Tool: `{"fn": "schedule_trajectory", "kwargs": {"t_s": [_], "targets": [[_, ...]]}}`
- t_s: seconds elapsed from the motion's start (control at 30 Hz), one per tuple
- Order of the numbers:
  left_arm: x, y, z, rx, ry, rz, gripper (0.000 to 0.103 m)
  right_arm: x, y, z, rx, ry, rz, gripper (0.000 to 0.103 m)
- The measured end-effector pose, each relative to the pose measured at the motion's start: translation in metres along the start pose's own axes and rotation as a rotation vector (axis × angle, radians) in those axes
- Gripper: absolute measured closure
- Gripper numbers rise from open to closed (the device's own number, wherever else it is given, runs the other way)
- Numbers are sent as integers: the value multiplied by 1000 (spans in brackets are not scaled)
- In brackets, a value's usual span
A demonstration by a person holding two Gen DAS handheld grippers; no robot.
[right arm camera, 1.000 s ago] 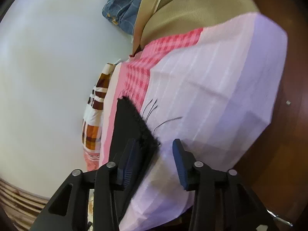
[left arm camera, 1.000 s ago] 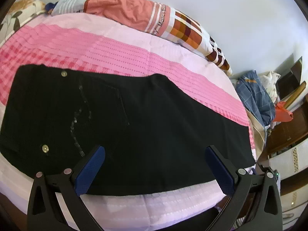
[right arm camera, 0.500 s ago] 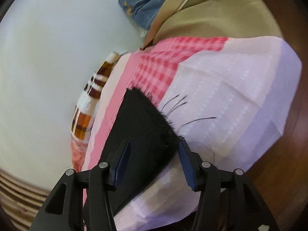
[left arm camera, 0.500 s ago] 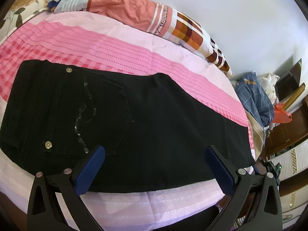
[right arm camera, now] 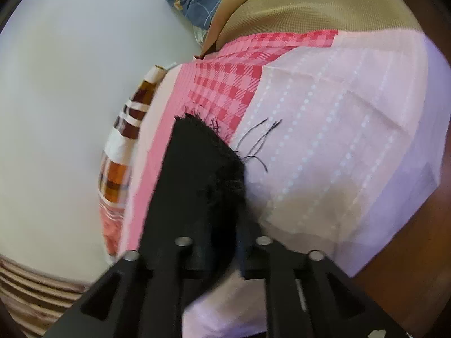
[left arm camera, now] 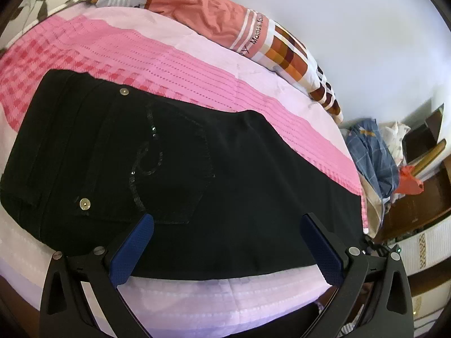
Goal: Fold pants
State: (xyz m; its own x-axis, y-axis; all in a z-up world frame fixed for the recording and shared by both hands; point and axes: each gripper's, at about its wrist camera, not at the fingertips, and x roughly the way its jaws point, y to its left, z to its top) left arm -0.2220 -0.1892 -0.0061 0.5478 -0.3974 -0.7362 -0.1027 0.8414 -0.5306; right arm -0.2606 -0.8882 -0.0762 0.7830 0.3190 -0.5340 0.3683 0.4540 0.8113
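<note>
Black pants [left arm camera: 180, 174] | laid lengthwise on the pink bedspread [left arm camera: 197, 64], already doubled leg on leg, cross folds left | left tongs [left arm camera: 225, 242] released, held above the near edge | right tongs [right arm camera: 222, 242] apparently clenched on the frayed hem [right arm camera: 208, 152], pads hidden by blurred cloth | waistband partly cut off
</note>
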Motion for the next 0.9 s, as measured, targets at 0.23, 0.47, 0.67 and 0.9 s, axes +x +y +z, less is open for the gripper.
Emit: {"fn": "schedule_trajectory", "kwargs": {"t_s": [0.23, 0.47, 0.67, 0.9], "targets": [[-2, 5, -2, -15, -9, -10, 0, 0, 37, -4, -100, 25, -62, 95], [-11, 8, -1, -6, -26, -8, 0, 25, 133, -51, -218, 122, 125, 95], [-19, 17, -1, -28, -42, -9, 0, 76, 199, -115, -297, 293, 240, 94], [-24, 30, -5, -50, -44, -8, 0, 153, 237, -218, -386, 561, 261, 94]]}}
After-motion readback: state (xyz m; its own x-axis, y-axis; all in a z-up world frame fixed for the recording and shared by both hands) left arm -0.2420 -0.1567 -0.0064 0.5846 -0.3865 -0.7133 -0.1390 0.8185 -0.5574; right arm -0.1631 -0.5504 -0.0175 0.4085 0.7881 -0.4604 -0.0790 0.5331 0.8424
